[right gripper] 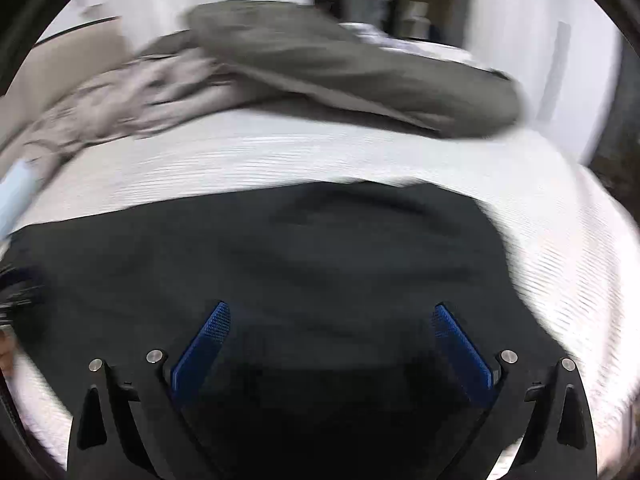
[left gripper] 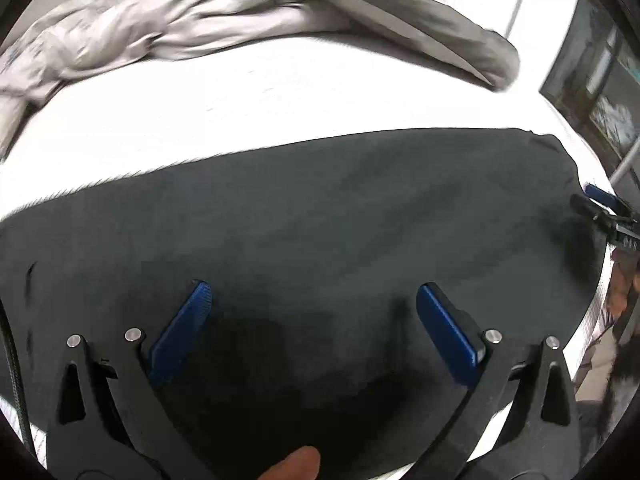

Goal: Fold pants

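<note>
Dark charcoal pants lie flat across a white bed, and they fill the lower half of both views. My left gripper hovers just over the pants, open, its blue pads wide apart with nothing between them. My right gripper is also open above the dark cloth near its right end. The tip of the right gripper shows at the far right edge of the left wrist view, beside the end of the pants. A fingertip shows at the bottom edge.
A crumpled grey garment pile lies at the back of the bed. White ribbed bedsheet stretches between it and the pants. The bed edge drops off at right, by a dark window frame. The right wrist view is motion-blurred.
</note>
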Motion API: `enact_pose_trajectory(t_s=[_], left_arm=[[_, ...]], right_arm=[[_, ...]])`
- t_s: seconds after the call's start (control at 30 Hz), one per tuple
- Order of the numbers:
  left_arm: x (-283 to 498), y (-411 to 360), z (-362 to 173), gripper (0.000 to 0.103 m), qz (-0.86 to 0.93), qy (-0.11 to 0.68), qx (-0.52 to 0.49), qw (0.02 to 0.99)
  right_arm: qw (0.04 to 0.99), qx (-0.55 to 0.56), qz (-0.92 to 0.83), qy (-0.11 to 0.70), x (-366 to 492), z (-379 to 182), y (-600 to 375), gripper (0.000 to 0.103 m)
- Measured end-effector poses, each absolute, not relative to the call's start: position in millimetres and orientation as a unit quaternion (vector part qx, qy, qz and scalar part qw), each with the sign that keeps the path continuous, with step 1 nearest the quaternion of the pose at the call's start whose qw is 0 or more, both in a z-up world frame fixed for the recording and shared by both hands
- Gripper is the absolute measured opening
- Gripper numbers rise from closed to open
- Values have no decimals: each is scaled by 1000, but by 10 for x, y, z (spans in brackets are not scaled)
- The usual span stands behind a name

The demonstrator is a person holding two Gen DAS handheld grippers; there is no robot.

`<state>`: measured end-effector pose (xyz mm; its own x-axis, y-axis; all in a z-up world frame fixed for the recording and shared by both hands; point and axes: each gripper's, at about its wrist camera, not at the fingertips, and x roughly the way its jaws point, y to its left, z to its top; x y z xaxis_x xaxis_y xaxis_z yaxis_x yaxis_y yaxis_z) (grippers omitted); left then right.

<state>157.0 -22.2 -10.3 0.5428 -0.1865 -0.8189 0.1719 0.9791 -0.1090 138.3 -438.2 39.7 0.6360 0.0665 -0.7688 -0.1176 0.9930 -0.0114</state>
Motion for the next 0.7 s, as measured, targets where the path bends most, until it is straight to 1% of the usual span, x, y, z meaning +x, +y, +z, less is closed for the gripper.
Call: enact_pose_trajectory(t_s=[0.1, 0.17, 0.23, 0.3, 0.37, 0.43, 0.47, 0.57, 0.6, 0.7], left_arm=[[1818, -792, -160, 102, -129, 467, 78, 871], [1907, -913, -264, 102, -136, 484, 96, 859], [1969, -811, -388, 103, -143, 506, 76, 847], [1985, -592, -385, 103, -139, 503, 64, 851], [1994, -331, -361, 103, -118, 503, 49, 855], [1992, -47, -343, 103, -98, 503, 32, 858], [1979, 88, -357, 103, -83, 504, 28, 859], [1985, 326, -369, 103, -64, 506, -3, 860], [1983, 328, -336, 102, -59, 504, -5, 861], [1958, 195, -159, 102, -65, 490, -6, 869]], right_arm=[[886, -60, 115, 446, 1559, 274, -3805, 102], [870, -104, 132, 464, 1679, 76, -3521, 102], [855, -150, 122, 481, 1719, -124, -3402, 102], [857, -157, 114, 478, 1716, -155, -3558, 102], [865, -172, 53, 468, 1698, -92, -3914, 102], [868, -192, -58, 455, 1752, -80, -4339, 103], [865, -167, -104, 462, 1785, -112, -4648, 103], [872, -41, -109, 476, 1792, -102, -5141, 102], [874, -37, -105, 474, 1791, -65, -5138, 103], [877, -68, -98, 466, 1732, 130, -4912, 102]])
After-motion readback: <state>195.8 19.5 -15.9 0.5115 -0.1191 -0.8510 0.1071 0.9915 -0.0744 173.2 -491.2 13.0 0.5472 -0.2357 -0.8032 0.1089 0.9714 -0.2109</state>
